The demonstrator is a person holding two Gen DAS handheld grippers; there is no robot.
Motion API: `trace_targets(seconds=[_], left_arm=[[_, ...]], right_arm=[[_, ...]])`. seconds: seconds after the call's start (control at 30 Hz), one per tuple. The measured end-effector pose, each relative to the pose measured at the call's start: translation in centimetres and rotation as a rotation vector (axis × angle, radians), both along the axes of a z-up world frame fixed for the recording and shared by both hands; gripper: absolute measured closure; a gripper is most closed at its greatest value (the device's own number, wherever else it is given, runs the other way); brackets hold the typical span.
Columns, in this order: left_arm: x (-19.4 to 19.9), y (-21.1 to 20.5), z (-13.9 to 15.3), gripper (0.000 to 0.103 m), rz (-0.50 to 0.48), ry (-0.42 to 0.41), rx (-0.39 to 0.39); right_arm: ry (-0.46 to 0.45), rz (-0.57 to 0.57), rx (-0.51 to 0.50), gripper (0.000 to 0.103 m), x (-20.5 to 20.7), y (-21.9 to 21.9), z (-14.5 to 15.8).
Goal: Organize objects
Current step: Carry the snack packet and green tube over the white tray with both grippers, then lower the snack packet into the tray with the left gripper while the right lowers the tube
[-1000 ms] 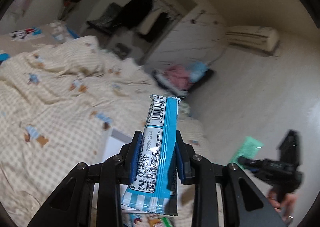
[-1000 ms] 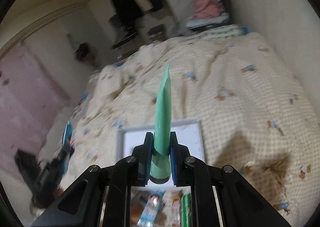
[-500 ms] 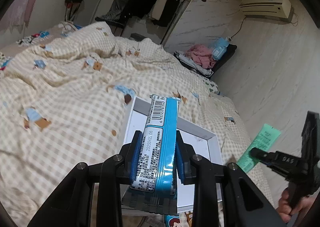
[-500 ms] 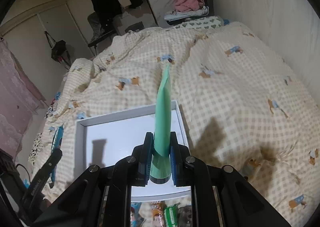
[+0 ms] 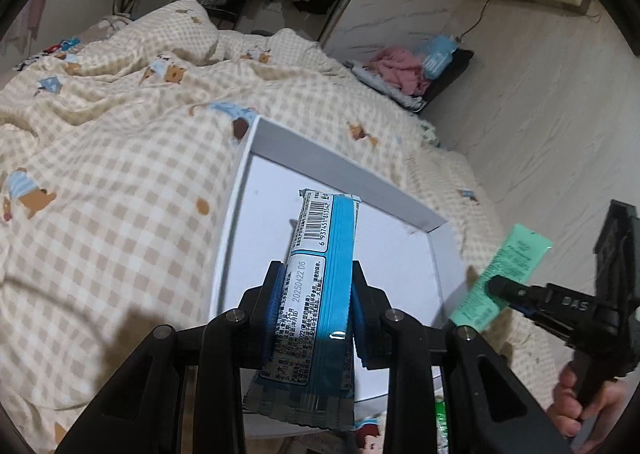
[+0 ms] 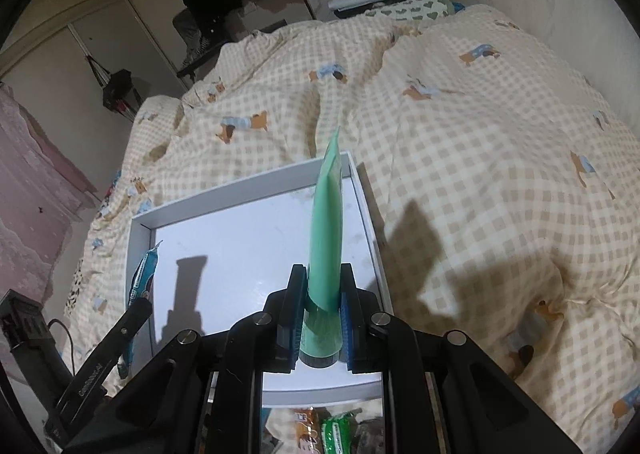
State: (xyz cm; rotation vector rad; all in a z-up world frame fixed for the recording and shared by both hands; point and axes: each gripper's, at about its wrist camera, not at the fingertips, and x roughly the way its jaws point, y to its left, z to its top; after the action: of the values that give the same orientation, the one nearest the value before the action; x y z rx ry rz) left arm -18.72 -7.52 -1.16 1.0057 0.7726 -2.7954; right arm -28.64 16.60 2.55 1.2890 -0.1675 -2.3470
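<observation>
Both tongs now lower over white tray [image 5: 352, 173] | left tongs [image 5: 316, 310] grip blue wrapper [image 5: 320, 274] | right tongs [image 6: 323, 318] grip green tube [image 6: 326, 238]

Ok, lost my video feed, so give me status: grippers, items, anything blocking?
Left gripper shut on blue snack bar. Right gripper shut on green tube. Both above empty white tray on bed. Nothing blocking.

Dim indoor light, hard shadows, fisheye-bent edges, perhaps slight blur.
</observation>
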Motion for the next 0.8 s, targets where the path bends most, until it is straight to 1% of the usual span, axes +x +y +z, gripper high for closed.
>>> trace_targets(seconds=[0.1, 0.3, 0.4, 0.67, 0.8], left_arm=[[-0.1, 0.4, -0.06, 0.07, 0.01, -0.02, -0.041], [-0.22, 0.29, -0.53, 0.07, 0.006, -0.039, -0.039], [-0.35, 0.34, -0.51, 0.07, 0.004, -0.045, -0.055], [-0.7, 0.99, -0.63, 0.07, -0.002, -0.073, -0.121], [-0.79, 0.93, -0.8, 0.07, 0.002, -0.095, -0.119]], right_arm=[[0.005, 0.009, 0.021, 0.086, 0.13, 0.17, 0.22], [0.0, 0.044, 0.064, 0.086, 0.29, -0.23, 0.24], [0.001, 0.046, 0.093, 0.086, 0.29, -0.43, 0.07], [-0.018, 0.068, 0.106, 0.086, 0.3, -0.44, -0.28], [-0.003, 0.079, 0.1, 0.086, 0.74, -0.47, 0.36]])
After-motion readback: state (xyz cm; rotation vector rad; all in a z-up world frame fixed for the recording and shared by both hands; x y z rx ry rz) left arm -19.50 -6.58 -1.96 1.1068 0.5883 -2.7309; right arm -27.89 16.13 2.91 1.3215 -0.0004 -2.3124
